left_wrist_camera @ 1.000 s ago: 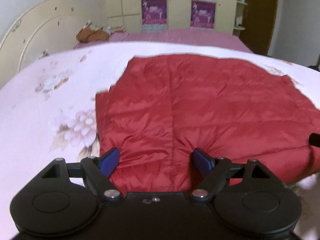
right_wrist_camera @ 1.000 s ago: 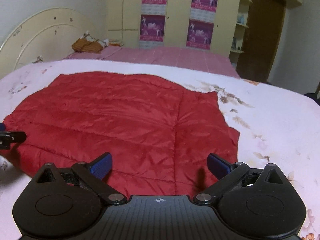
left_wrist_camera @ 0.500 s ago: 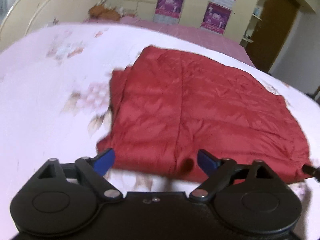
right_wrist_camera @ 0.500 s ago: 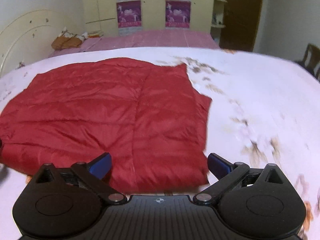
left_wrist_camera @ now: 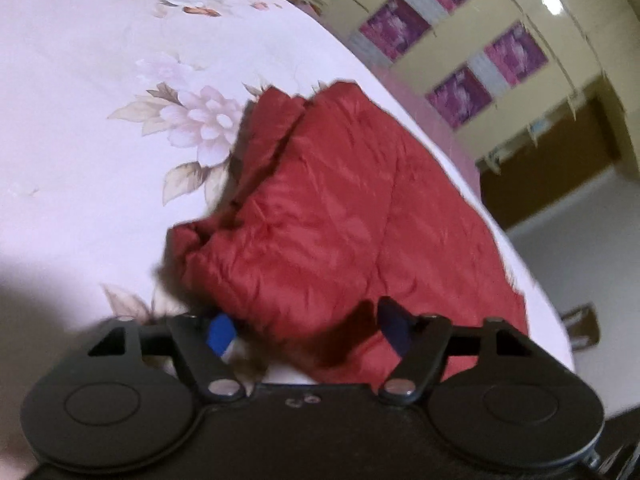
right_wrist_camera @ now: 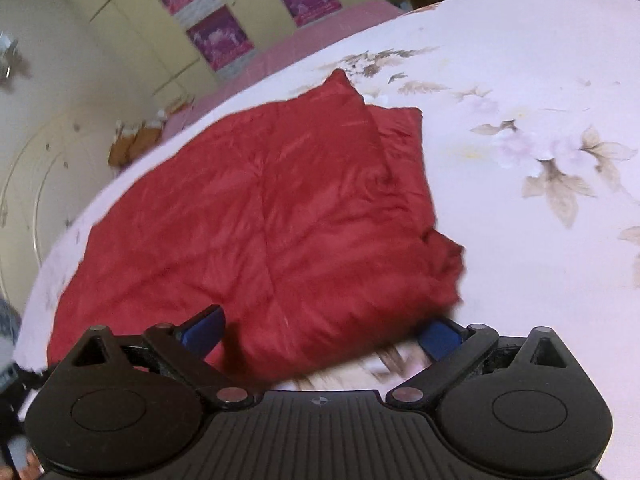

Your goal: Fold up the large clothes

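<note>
Two grippers work the near hem of the red quilted jacket [right_wrist_camera: 280, 216], one at each near corner, likely so the hem can be lifted evenly and carried over for a fold. Jacket lies flat on the floral bedspread [left_wrist_camera: 100, 100], already doubled along its sides, with layered edges at both. Left gripper [left_wrist_camera: 306, 330] is closing, the near-left corner bunched between its blue pads [left_wrist_camera: 220, 330]; whether they have bitten yet, cannot tell. Right gripper [right_wrist_camera: 320, 332] is closing too, the near-right corner between its jaws, pads not clearly pressing. Both are tilted and angled down at the jacket, probably to slide one finger under the hem.
</note>
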`<control>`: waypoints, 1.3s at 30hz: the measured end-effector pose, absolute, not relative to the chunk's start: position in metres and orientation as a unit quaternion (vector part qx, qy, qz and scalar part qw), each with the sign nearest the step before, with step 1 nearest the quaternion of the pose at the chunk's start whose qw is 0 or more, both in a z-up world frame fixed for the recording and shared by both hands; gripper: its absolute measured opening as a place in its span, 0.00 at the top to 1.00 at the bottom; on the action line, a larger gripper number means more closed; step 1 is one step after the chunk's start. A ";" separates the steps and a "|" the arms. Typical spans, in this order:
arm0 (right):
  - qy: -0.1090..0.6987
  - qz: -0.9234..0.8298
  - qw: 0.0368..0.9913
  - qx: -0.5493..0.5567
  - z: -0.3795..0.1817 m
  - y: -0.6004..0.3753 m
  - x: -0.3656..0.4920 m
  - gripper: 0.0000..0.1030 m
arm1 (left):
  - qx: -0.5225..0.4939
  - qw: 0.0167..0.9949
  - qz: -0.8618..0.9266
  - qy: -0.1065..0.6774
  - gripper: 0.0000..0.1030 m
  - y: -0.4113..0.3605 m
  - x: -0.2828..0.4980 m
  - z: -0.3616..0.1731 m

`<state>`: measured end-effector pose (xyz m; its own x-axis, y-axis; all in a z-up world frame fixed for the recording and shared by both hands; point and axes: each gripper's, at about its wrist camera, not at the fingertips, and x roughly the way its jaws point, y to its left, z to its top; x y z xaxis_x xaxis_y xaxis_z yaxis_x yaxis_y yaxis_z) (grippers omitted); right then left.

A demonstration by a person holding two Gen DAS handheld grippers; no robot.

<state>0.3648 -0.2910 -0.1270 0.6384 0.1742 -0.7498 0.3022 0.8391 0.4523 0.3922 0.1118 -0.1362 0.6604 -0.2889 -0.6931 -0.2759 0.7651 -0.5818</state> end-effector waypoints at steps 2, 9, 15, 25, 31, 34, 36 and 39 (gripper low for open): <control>0.415 -0.043 0.860 0.294 -0.129 -0.292 0.371 0.42 | -0.349 0.843 0.002 0.409 0.52 0.113 0.396 -0.137; 0.403 -0.018 0.871 0.281 -0.117 -0.293 0.373 0.80 | -0.333 0.852 0.002 0.403 0.77 0.108 0.394 -0.128; 0.406 0.019 0.875 0.263 -0.096 -0.298 0.353 0.81 | -0.304 0.864 -0.012 0.401 0.82 0.106 0.368 -0.099; 0.430 0.031 0.865 0.257 -0.083 -0.292 0.252 0.81 | -0.280 0.852 -0.044 0.439 0.82 0.117 0.273 -0.090; 0.439 0.006 0.860 0.261 -0.089 -0.283 0.200 0.81 | -0.263 0.854 -0.065 0.445 0.82 0.125 0.237 -0.097; 0.440 -0.002 0.861 0.255 -0.088 -0.278 0.185 0.81 | -0.265 0.852 -0.068 0.447 0.82 0.128 0.230 -0.101; 0.437 -0.014 0.864 0.248 -0.088 -0.274 0.179 0.75 | -0.256 0.853 -0.069 0.450 0.79 0.127 0.233 -0.105; 0.429 -0.054 0.875 0.217 -0.081 -0.270 0.178 0.37 | -0.250 0.854 -0.059 0.453 0.71 0.124 0.240 -0.110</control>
